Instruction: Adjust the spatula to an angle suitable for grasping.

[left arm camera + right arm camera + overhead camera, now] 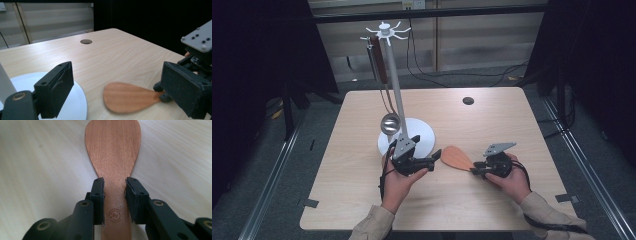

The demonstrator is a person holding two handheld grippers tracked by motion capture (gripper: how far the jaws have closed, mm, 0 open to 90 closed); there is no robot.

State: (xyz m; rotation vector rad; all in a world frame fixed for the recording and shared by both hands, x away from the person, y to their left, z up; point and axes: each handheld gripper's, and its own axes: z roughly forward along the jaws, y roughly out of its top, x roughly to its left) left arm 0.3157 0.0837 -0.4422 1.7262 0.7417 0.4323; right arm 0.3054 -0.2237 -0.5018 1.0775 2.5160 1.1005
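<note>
The table (492, 120) carried a white stand (393, 75) with a hanging ladle (389, 123). The right gripper (478, 167) pinched the wooden spatula (113, 150) by its handle; the left gripper (432, 157) stood wide open beside the blade — a square, firm pinch would have prevented twisting.

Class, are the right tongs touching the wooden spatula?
Touching. The right gripper view shows the right tongs closed on both edges of the wooden spatula at its handle, with no gap.
</note>
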